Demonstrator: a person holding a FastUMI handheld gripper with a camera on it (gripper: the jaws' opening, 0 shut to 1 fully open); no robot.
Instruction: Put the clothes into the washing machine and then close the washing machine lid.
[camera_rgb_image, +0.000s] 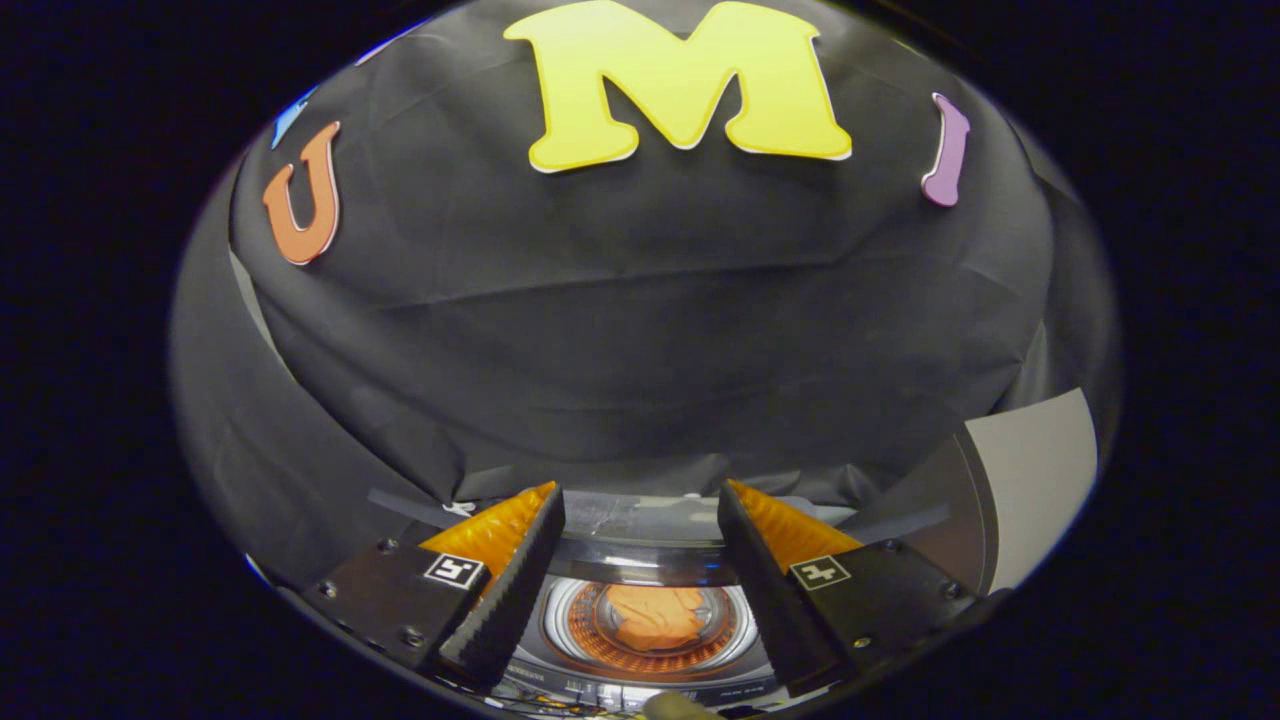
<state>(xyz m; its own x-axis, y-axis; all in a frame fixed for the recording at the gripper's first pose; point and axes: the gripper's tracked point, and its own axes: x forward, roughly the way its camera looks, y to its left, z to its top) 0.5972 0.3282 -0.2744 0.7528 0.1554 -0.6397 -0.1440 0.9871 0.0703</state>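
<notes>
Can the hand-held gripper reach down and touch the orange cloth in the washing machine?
Probably yes. The hand-held gripper is open and empty, and the orange cloth lies in the washing machine's drum below, between the fingers, with no lid seen over it.

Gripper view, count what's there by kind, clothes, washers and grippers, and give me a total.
Clothes: 1, orange, in the drum
Washer: 1, lid up
Gripper: 1, fingers apart, holding nothing, above the drum
Total: 3

Open-fingered gripper (641, 530) above seemingly orange clothes (655, 615)
</notes>
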